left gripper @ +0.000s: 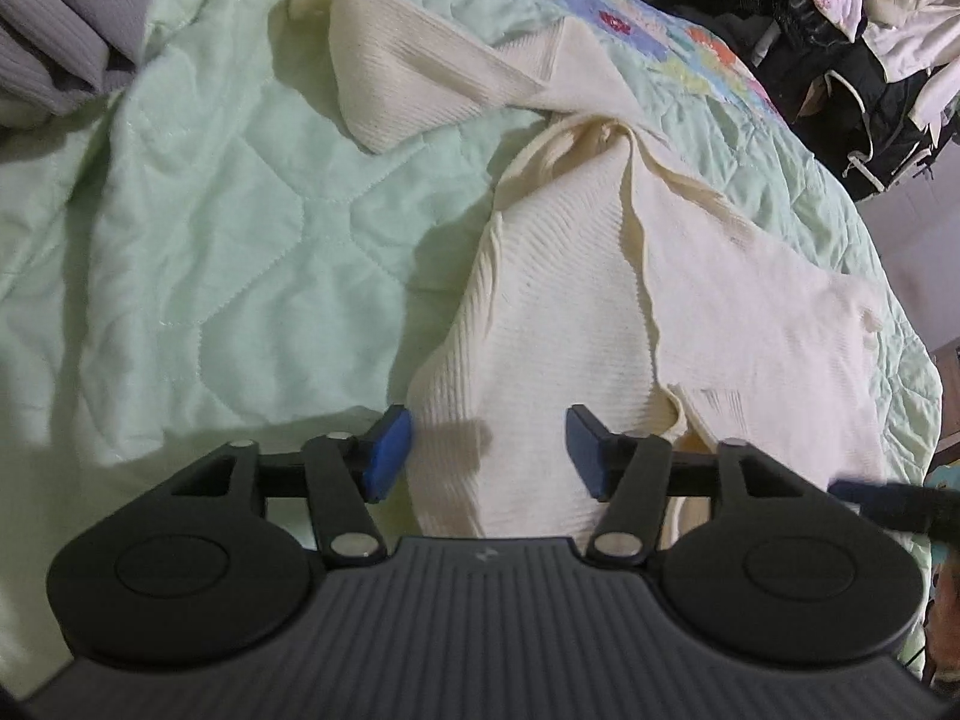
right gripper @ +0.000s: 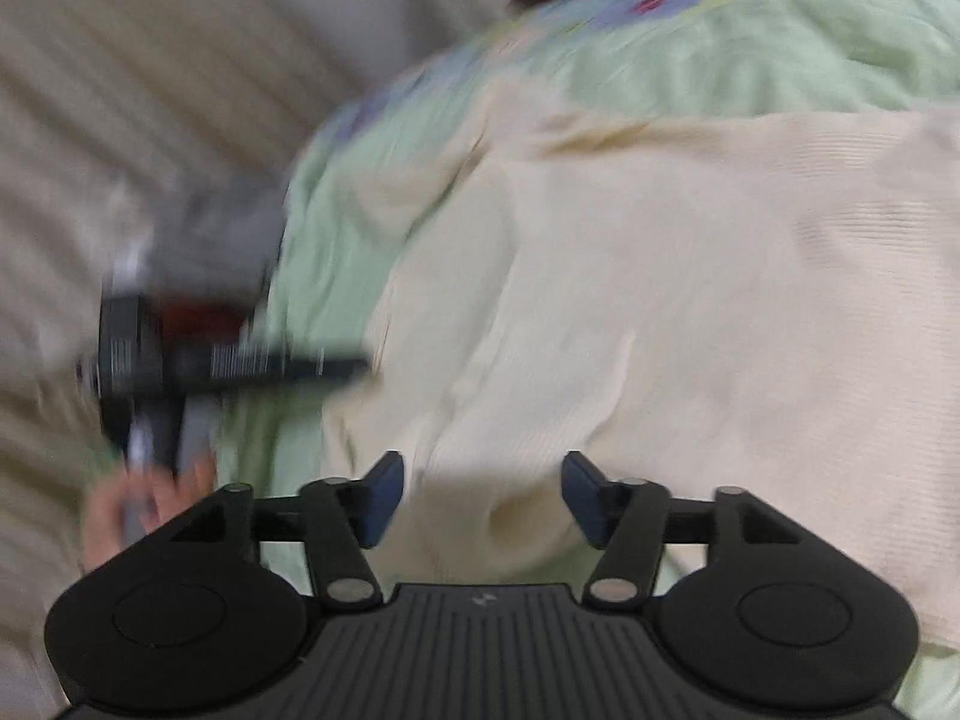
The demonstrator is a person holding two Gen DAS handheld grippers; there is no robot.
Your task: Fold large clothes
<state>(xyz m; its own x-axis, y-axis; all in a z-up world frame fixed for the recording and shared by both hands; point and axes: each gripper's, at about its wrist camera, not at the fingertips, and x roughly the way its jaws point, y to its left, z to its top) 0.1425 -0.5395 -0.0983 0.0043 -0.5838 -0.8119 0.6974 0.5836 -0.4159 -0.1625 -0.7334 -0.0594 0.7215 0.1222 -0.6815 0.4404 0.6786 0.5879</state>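
Left gripper [left gripper: 489, 450]: blue fingers [left gripper: 387, 450] spread, nothing pinched between them. The cream sweater [left gripper: 600, 312] lies under the gap, its hem edge beside the left-hand pad; whether the pads touch the knit cannot be told. From the fingers the body of the sweater runs toward 12 o'clock, narrowing to a bunched twist, and one sleeve [left gripper: 414, 72] angles off toward 11 o'clock. A second panel spreads toward 2 o'clock. All of it rests on a pale green quilt [left gripper: 210, 228] covering the bed; grey fabric [left gripper: 54, 18] sits at 10 o'clock, a heap of dark clothes [left gripper: 840, 30] at 1 o'clock, off the bed.

Right gripper [right gripper: 483, 495]: fingers [right gripper: 384, 495] likewise spread and empty, in a blurred view. A raised fold of the sweater [right gripper: 630, 300] lies between and just below the pads, with the knit reaching toward 12 and 2 o'clock. At 9 o'clock, the other gripper [right gripper: 180, 354] appears, held by a hand [right gripper: 144, 504].

Handling, as judged: the ribbed knit is soft, light and limp, with no stiffness to hold a line, so it will sag and stretch when lifted. It looks grippy rather than slippery. The best holds are likely the hem corners or shoulder seams, taken in pairs; the twisted middle probably needs spreading flat first.
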